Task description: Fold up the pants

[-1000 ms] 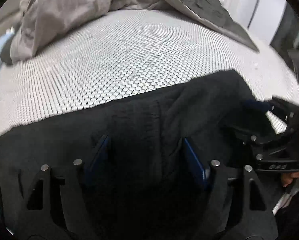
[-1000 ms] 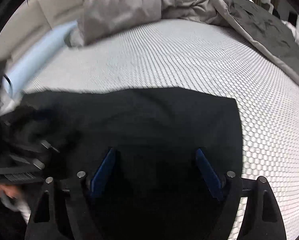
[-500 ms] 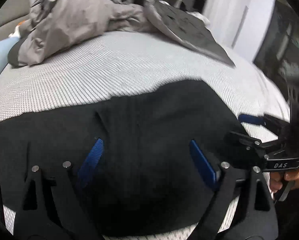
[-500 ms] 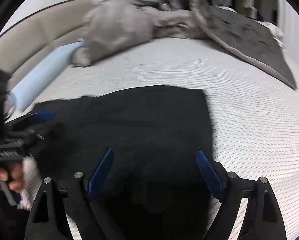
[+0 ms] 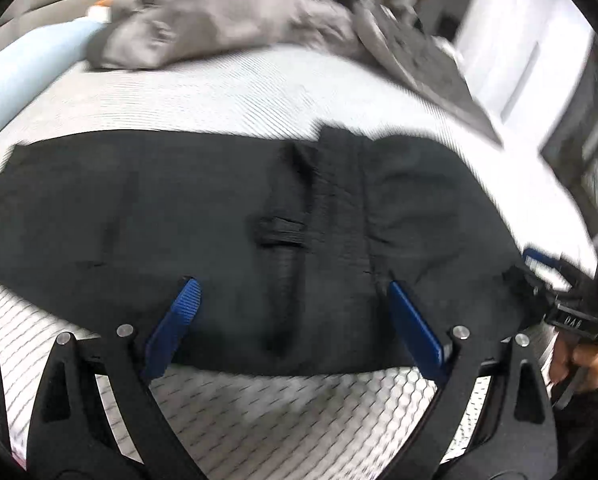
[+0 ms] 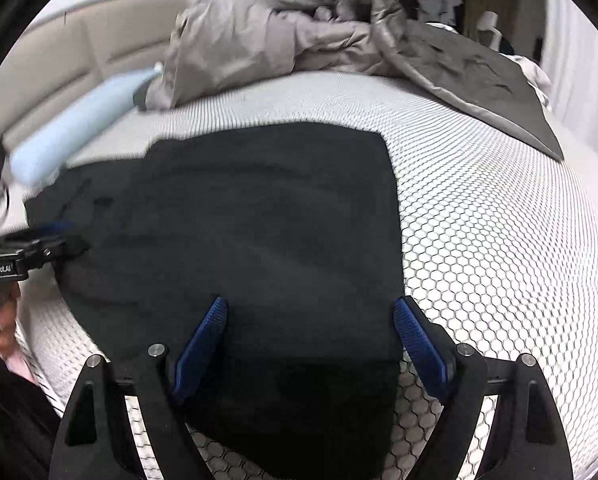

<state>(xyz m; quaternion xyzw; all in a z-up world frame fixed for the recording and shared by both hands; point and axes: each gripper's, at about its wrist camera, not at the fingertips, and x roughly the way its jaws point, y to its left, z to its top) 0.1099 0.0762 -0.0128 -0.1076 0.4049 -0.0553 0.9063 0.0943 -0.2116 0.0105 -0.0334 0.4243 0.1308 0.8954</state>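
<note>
Two grippers: both hover over the near edge of the pants, each with nothing between its fingers.
Left gripper (image 5: 293, 320): nearest in its own view; blue ribbed pads spread wide and opening further, clear of the cloth below.
Right gripper (image 6: 307, 340): blue pads spread wide, above the near right part of the pants, not pressing on them.
Pants (image 5: 239, 216): black, matte, soft cloth lying flat across the near half of the mattress, seemingly already folded; a stitched seam band and a small tab run up the middle, with shallow wrinkles to its right. In the right view the far right corner (image 6: 379, 136) is square and crisp.
Mattress (image 6: 499, 248): white cover with a fine honeycomb weave, under the pants and stretching beyond them.
Pillow (image 6: 71, 132): pale blue, long and rounded, beyond the left end of the pants.
Blanket (image 6: 267, 40): grey, crumpled in a heap, far beyond the pants; a darker flat panel trails off to the right.
Risk, layers: a pinch taking only the top layer would probably leave the layer beneath lagging, so the fold skews.
Risk, wrinkles: folding over the creases beside the seam would likely set them in.
Risk, snag: a low pad could drag the loose edge and undo the squared corner.
</note>
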